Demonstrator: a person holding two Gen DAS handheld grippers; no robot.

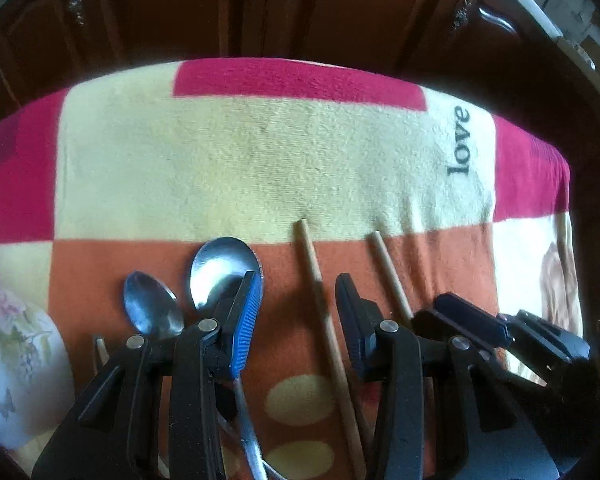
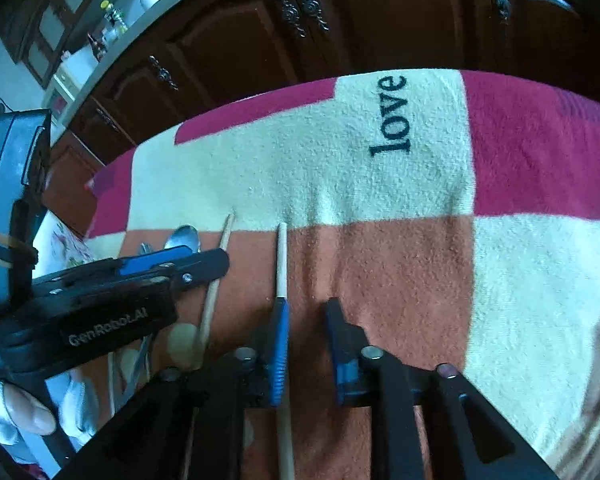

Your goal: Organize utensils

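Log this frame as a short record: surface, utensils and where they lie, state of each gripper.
surface: patchwork towel with the word "love"
spoons: large spoon and small spoon, side by side, bowls pointing away
chopsticks: two, apart, roughly parallel; left chopstick, right chopstick
left gripper: open, over the left chopstick
right gripper: fingers apart, right chopstick beside one finger, no clamp seen
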